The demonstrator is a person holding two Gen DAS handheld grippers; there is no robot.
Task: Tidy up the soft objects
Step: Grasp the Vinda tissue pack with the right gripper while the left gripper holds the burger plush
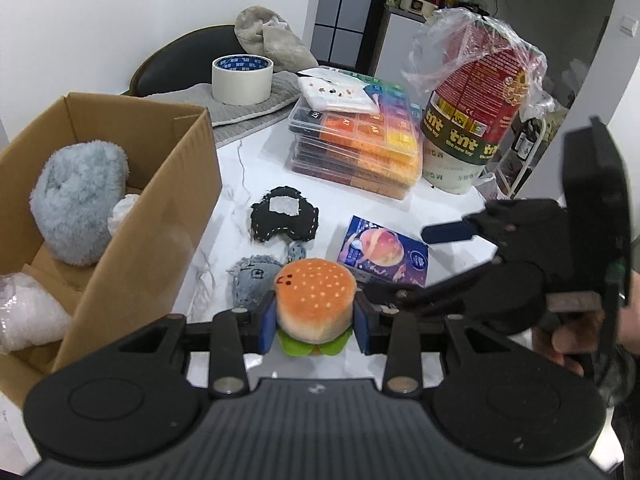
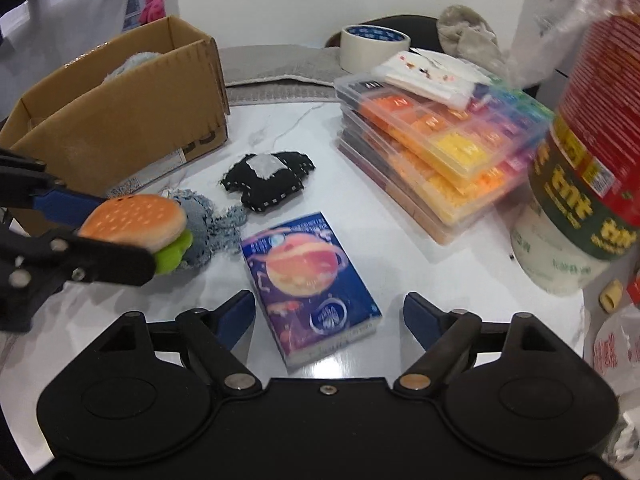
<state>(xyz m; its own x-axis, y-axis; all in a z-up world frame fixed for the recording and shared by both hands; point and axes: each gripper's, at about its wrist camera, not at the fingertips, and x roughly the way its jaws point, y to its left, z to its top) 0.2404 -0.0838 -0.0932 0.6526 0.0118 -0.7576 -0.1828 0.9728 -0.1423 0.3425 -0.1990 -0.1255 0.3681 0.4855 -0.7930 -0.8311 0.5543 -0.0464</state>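
Burger plush [image 1: 315, 300] pinched in left gripper [image 1: 316, 326], cardboard box [image 1: 156, 216] just to its left.

Left pads pressed on the bun's sides, plush lifted clear of the white table [image 1: 256, 184]. Right gripper [image 2: 329, 318] wide apart, empty, poised over the blue planet-print pack [image 2: 310, 280], long axis running near to far. Denim plush [image 2: 200, 236] and black stitched plush [image 2: 266, 182] lying between pack and box; stacked bead cases [image 1: 360, 152] far right, out of the path.
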